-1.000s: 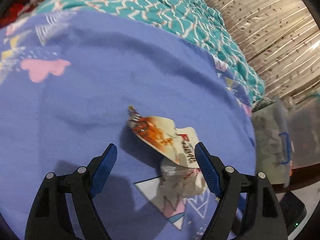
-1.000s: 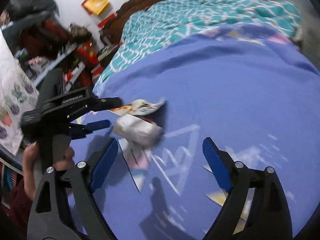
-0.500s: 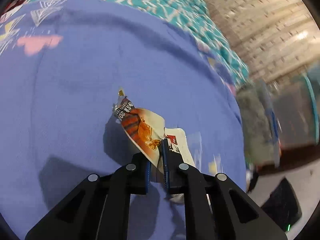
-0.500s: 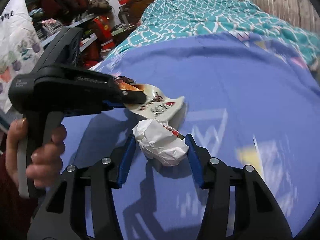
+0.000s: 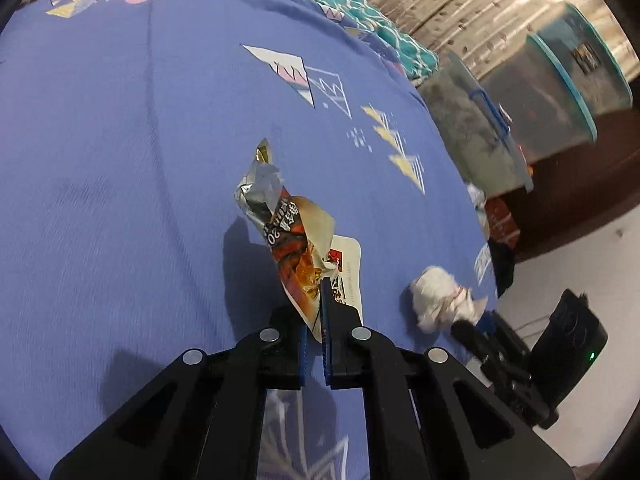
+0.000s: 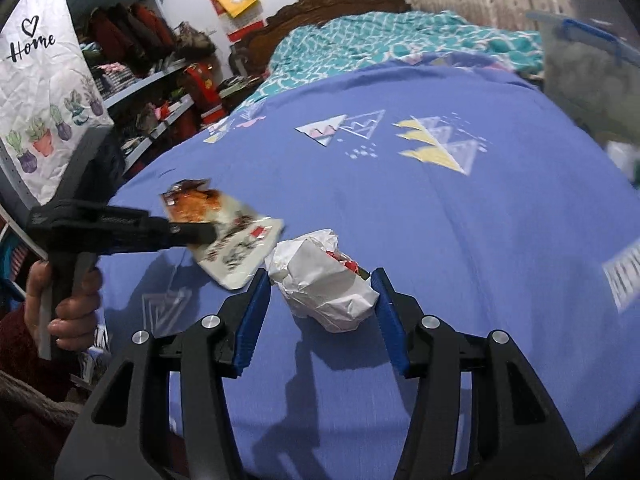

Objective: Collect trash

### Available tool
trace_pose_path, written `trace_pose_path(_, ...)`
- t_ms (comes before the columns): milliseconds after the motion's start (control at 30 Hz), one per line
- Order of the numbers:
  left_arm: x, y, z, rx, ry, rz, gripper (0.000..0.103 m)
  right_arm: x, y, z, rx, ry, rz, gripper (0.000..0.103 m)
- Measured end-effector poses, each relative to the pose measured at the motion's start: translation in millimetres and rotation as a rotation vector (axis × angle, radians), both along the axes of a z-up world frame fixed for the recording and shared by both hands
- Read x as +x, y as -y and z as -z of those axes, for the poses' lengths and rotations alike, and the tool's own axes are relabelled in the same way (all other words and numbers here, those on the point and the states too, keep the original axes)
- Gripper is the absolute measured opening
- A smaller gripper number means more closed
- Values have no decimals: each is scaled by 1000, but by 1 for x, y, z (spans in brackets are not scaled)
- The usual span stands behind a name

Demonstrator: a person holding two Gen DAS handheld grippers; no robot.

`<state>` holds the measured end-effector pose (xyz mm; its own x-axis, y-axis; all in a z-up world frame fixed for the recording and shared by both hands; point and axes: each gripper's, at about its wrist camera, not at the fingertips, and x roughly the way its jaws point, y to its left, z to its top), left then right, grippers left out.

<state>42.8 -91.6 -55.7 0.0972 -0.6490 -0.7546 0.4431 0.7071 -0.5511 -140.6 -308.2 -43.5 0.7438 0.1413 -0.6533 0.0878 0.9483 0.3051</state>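
Note:
A crumpled snack wrapper (image 5: pixel 288 232), silver, orange and white, hangs above the blue bedsheet (image 5: pixel 120 160). My left gripper (image 5: pixel 314 308) is shut on its lower edge. The right wrist view shows this wrapper (image 6: pixel 232 240) at the left, in the left gripper (image 6: pixel 200 232) held by a hand (image 6: pixel 68 304). A crumpled white paper ball (image 6: pixel 324 288) with red bits sits between the blue pads of my right gripper (image 6: pixel 321 276). Both pads touch it while the jaws are opening slightly. In the left wrist view the paper ball (image 5: pixel 436 300) appears at the right, near the bed's edge.
A teal patterned blanket (image 6: pixel 380 44) covers the far end of the bed by a carved headboard (image 6: pixel 320 4). Clear lidded storage bins (image 5: pixel 560 92) stand beside the bed. A black device with a green light (image 5: pixel 576 344) sits on the floor. Cluttered shelves (image 6: pixel 160 80) line the left.
Both grippers stood open around the trash, then closed: the left on the wrapper, the right on the paper ball. Both have since swept sideways over the sheet with their loads.

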Motion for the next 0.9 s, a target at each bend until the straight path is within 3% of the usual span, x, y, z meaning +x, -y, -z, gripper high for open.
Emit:
trace_pose_path(100, -18, -6, -3, 18, 24, 5, 5, -19, -3, 2, -50, 1, 47, 64)
trace_pose_path(167, -25, -8, -6, 45, 45, -4, 6, -25, -2, 7, -56, -13, 76, 78)
trace_pose_path(200, -27, -8, -7, 68, 55, -17, 14, -26, -4, 9, -46, -19, 75, 80)
trace_pose_path(233, -28, -9, -8, 85, 60, -28, 32, -27, -4, 11, -35, -20, 69, 82)
trace_pose_path(300, -30, -13, -8, 97, 62, -56, 56, -23, -2, 10, -40, -15, 64, 88)
trace_pose_path(400, -33, -17, -8, 97, 59, -69, 58, -25, -4, 9, -65, -5, 63, 91)
trace_pose_path(633, -39, -20, -6, 121, 77, -85, 63, -18, 0, 16, -21, -14, 76, 93)
trace_pose_path(700, -42, -18, -8, 177, 127, -115, 63, -15, 1, 19, -15, -24, 77, 93)
trace_pose_path(833, -57, -13, -16, 368, 342, -208, 66, -16, 4, 22, -6, -22, 97, 94)
trace_pose_path(900, -61, -14, -18, 416, 400, -232, 70, -16, 4, 22, -6, -20, 108, 94)
